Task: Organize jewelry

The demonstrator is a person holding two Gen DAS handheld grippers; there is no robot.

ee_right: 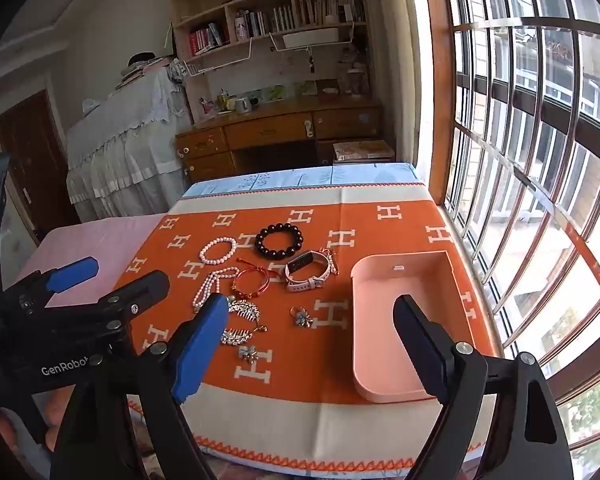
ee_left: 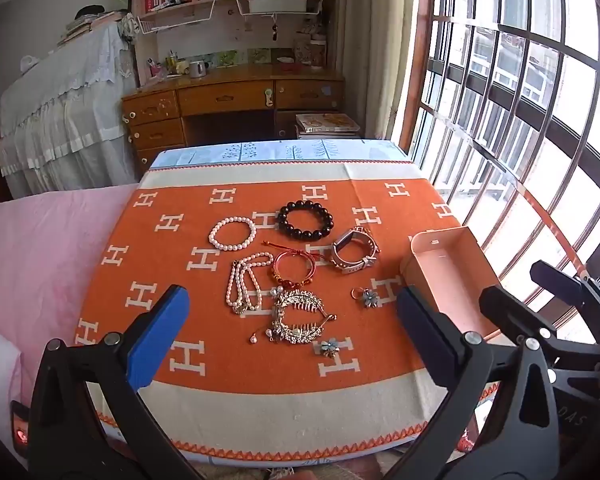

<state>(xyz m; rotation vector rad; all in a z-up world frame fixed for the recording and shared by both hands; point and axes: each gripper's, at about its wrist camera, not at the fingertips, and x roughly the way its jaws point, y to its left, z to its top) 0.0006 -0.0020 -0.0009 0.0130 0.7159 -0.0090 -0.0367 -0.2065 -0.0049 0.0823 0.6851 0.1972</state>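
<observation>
Jewelry lies on an orange cloth [ee_left: 172, 272] patterned with white H letters: a pearl bracelet [ee_left: 232, 233], a black bead bracelet [ee_left: 305, 219], a watch [ee_left: 354, 252], a red cord bracelet [ee_left: 294, 266], a pearl necklace [ee_left: 244, 282], a rhinestone hair comb [ee_left: 296, 316], a flower ring [ee_left: 364, 296] and a flower brooch [ee_left: 330, 347]. An empty pink box [ee_right: 400, 292] stands to their right. My left gripper [ee_left: 292, 332] hovers open over the near jewelry, holding nothing. My right gripper [ee_right: 312, 350] is open over the cloth and box edge, empty too.
The cloth covers a table beside a barred window [ee_left: 520, 120] on the right. A pink bed cover [ee_left: 40, 248] lies to the left. A wooden desk [ee_left: 236, 100] with bookshelves stands beyond the table's far edge. The left gripper [ee_right: 108, 284] shows at the right wrist view's left side.
</observation>
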